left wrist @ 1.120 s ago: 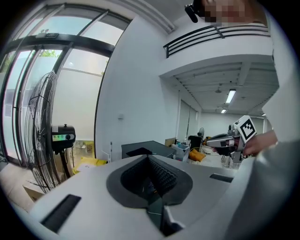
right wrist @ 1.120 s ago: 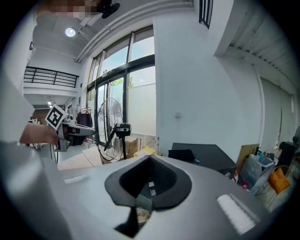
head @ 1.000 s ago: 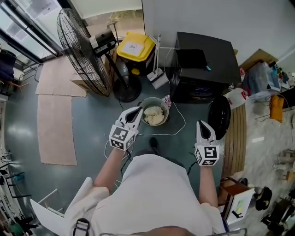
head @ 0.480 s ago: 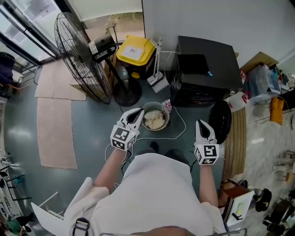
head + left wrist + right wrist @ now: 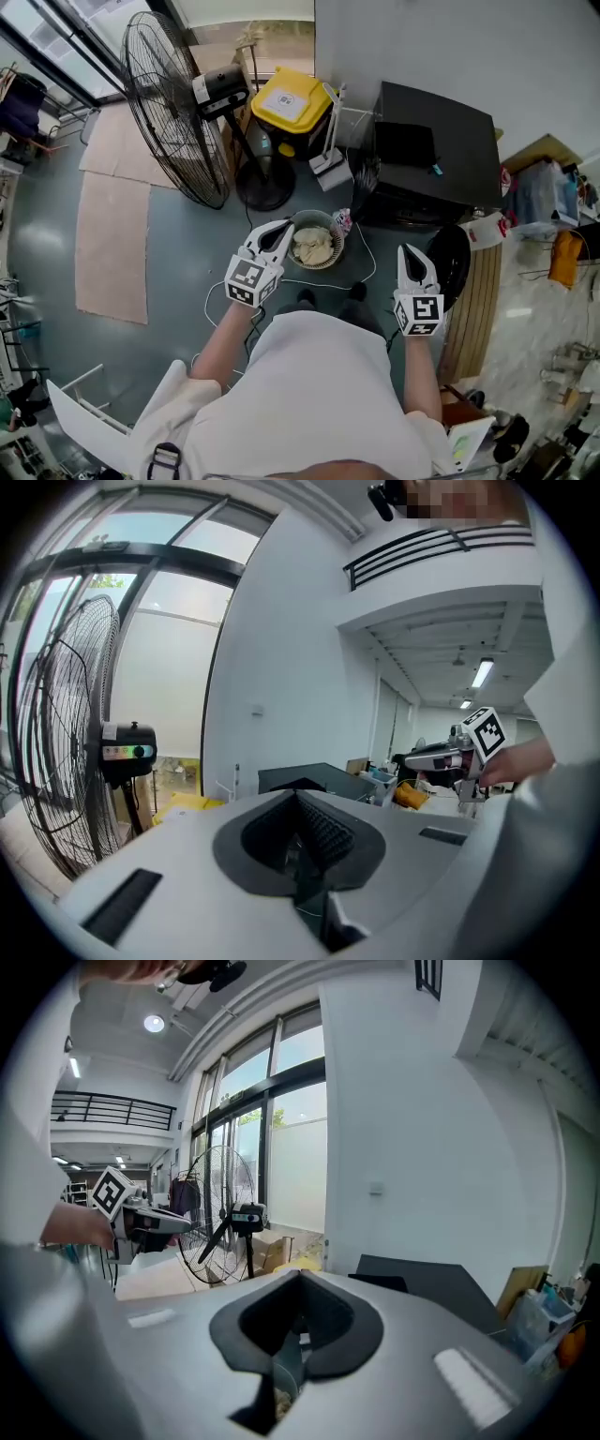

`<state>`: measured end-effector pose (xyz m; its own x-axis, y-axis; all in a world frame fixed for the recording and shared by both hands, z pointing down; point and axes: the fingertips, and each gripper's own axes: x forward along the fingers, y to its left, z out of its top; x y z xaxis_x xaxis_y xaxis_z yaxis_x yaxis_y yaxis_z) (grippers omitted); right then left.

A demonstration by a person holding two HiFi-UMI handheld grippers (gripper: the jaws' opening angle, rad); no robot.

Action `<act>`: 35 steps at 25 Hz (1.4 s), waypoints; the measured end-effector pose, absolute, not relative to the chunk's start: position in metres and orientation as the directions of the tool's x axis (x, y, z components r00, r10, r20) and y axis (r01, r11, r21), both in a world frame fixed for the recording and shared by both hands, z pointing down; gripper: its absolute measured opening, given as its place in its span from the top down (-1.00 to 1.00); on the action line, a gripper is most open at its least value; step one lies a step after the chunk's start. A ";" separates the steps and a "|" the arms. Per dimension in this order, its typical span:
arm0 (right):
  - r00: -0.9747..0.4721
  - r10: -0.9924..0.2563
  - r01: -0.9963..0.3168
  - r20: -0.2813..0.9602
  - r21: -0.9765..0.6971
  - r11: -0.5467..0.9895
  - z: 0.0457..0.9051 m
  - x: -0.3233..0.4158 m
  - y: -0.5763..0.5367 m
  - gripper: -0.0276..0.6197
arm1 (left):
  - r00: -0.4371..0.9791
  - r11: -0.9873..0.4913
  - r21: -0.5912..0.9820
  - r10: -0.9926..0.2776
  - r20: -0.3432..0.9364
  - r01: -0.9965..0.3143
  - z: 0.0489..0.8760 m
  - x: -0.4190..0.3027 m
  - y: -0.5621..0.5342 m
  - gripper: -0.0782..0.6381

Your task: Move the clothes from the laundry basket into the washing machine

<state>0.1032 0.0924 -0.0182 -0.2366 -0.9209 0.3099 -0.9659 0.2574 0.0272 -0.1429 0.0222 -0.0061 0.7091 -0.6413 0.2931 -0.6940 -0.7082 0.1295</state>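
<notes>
The person stood on the floor [image 5: 178, 262] facing the laundry basket [image 5: 315, 214], which sat on the floor just ahead of the feet, with a heap of pale clothes [image 5: 312, 242] inside it – none of the load had been lifted out at this point. The left gripper [image 5: 277, 231] was held at about waist height with its tip over the near left rim of the basket, and its tongs were together with nothing between them. The right gripper [image 5: 410, 255] was held well apart from it on the other side of the body, pointing forward and slightly down, its tongs likewise pressed together and empty. The washing machine [image 5: 441, 141], a black cabinet against the wall, stood just beyond and to the right of the basket, and its round dark door [image 5: 448, 253] appeared swung open toward the right gripper – presumably so that the drum could receive clothes without a separate opening step. The basket's position next to the machine kept the carry short. A large pedestal fan [image 5: 173, 112] stood to the left, clear of the route. Judged from this layout, the task was at its start: the tongs would need to part before any garment could be gripped.
</notes>
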 end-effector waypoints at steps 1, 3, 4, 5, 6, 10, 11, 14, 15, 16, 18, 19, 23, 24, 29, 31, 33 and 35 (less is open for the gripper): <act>-0.247 -0.919 -0.963 0.306 0.032 0.269 -0.020 0.108 0.087 0.88 | 0.698 -0.696 0.130 -0.655 0.290 -0.707 -0.007 -0.141 0.021 0.76; -0.270 -0.917 -0.955 0.294 0.043 0.295 -0.025 0.118 0.075 0.88 | 0.675 -0.668 0.135 -0.681 0.285 -0.731 -0.009 -0.137 0.017 0.76; -0.283 -0.915 -0.950 0.289 0.048 0.309 -0.028 0.122 0.068 0.88 | 0.663 -0.655 0.138 -0.693 0.284 -0.743 -0.010 -0.135 0.015 0.76; -0.296 -0.911 -0.945 0.286 0.051 0.323 -0.029 0.126 0.061 0.88 | 0.651 -0.642 0.138 -0.704 0.284 -0.754 -0.010 -0.133 0.012 0.76; -0.311 -0.907 -0.940 0.286 0.052 0.338 -0.030 0.129 0.054 0.88 | 0.639 -0.629 0.138 -0.714 0.285 -0.765 -0.010 -0.131 0.010 0.76; -0.359 -0.887 -0.921 0.289 0.044 0.387 -0.028 0.142 0.032 0.88 | 0.599 -0.587 0.138 -0.747 0.288 -0.798 -0.008 -0.119 0.001 0.76; -0.370 -0.882 -0.917 0.291 0.042 0.398 -0.027 0.145 0.027 0.88 | 0.591 -0.578 0.137 -0.754 0.287 -0.804 -0.008 -0.116 -0.001 0.76; -0.406 -0.866 -0.900 0.293 0.035 0.434 -0.025 0.151 0.014 0.88 | 0.567 -0.555 0.128 -0.773 0.286 -0.822 -0.010 -0.107 -0.007 0.76; -0.417 -0.860 -0.895 0.292 0.033 0.445 -0.025 0.153 0.010 0.88 | 0.558 -0.547 0.123 -0.780 0.285 -0.828 -0.010 -0.105 -0.008 0.76; -0.428 -0.855 -0.889 0.291 0.033 0.456 -0.025 0.155 0.007 0.88 | 0.548 -0.538 0.119 -0.787 0.284 -0.834 -0.011 -0.104 -0.009 0.76; -0.447 -0.847 -0.879 0.288 0.032 0.475 -0.026 0.158 -0.001 0.88 | 0.528 -0.518 0.114 -0.800 0.284 -0.848 -0.012 -0.102 -0.011 0.76; -0.456 -0.842 -0.874 0.287 0.031 0.484 -0.026 0.160 -0.005 0.88 | 0.518 -0.508 0.112 -0.806 0.286 -0.854 -0.011 -0.102 -0.012 0.76; -0.485 -0.825 -0.858 0.290 0.022 0.513 -0.023 0.163 -0.020 0.88 | 0.477 -0.467 0.108 -0.828 0.295 -0.878 -0.008 -0.101 -0.016 0.76; -0.489 -0.822 -0.856 0.291 0.023 0.517 -0.023 0.164 -0.023 0.88 | 0.466 -0.457 0.104 -0.834 0.295 -0.883 -0.008 -0.102 -0.018 0.76; -0.540 -0.779 -0.820 0.318 0.010 0.573 -0.006 0.158 -0.030 0.88 | 0.412 -0.401 0.101 -0.859 0.305 -0.911 0.001 -0.103 -0.015 0.76; -0.556 -0.765 -0.808 0.323 0.002 0.589 0.002 0.155 -0.034 0.88 | 0.395 -0.383 0.102 -0.865 0.310 -0.918 0.006 -0.103 -0.015 0.76; -0.574 -0.748 -0.794 0.334 -0.007 0.607 0.009 0.151 -0.035 0.88 | 0.375 -0.359 0.108 -0.871 0.317 -0.927 0.010 -0.104 -0.011 0.76; -0.588 -0.732 -0.783 0.343 -0.014 0.622 0.016 0.146 -0.037 0.88 | 0.360 -0.343 0.112 -0.875 0.322 -0.933 0.014 -0.107 -0.009 0.76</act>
<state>0.1458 -0.0368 0.0156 -0.5879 -0.7324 0.3434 -0.7831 0.6217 -0.0145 -0.1065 -0.0086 0.0143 0.3602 -0.8755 0.3223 -0.9328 -0.3425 0.1120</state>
